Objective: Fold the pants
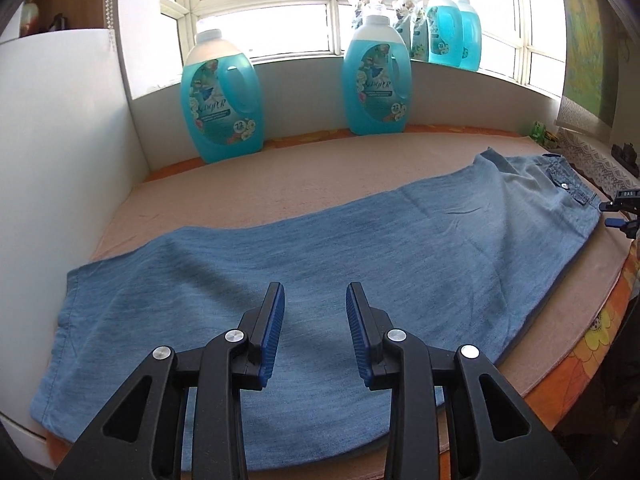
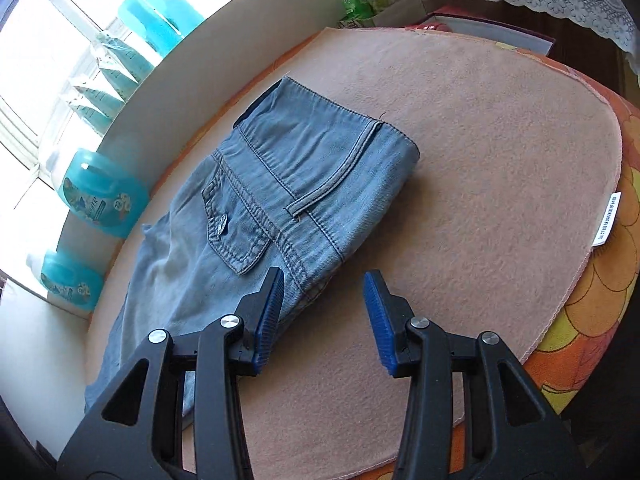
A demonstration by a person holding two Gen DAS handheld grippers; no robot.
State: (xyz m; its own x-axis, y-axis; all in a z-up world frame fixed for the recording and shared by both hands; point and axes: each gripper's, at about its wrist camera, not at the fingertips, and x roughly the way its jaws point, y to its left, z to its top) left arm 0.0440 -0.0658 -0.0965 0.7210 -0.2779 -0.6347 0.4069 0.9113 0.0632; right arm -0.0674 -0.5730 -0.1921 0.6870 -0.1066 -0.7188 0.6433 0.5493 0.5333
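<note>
A: Pants (image 1: 320, 248) lie flat on the pink mat (image 1: 280, 176), already doubled leg over leg. In your left wrist view they run from the hem at lower left up to the waistband at right. Why stretched along the mat like that?

B: My guess is it gives you one long strip, so the next fold can go end to end. The mat is bare at the top of the frame, so you have room.

A: Left gripper (image 1: 316, 332)?

B: Jaws parted, nothing between them. You hang over the leg cloth in the lower middle of the frame, nearer the hem than the waist. Pads not pressing that I can see.

A: Right gripper (image 2: 324, 320)?

B: Also released, gap wider. In your right wrist view the left pad (image 2: 270, 320) sits over the near edge of the pants (image 2: 304, 168), just below the back pocket; the right pad is over bare mat (image 2: 500, 140). That straddles the edge, likely so you can pinch it. Whether the pad touches denim, I cannot tell.

A: So one hand per end.

B: Reads that way. The far tip of your right gripper (image 1: 618, 216) shows at the right edge of the left view, beside the waistband.

A: Hazards?

B: Blue detergent bottles (image 1: 222, 96) stand at the upper left, well apart from the cloth. Mind both layers: pinch only the top one and the fold will slide.
</note>
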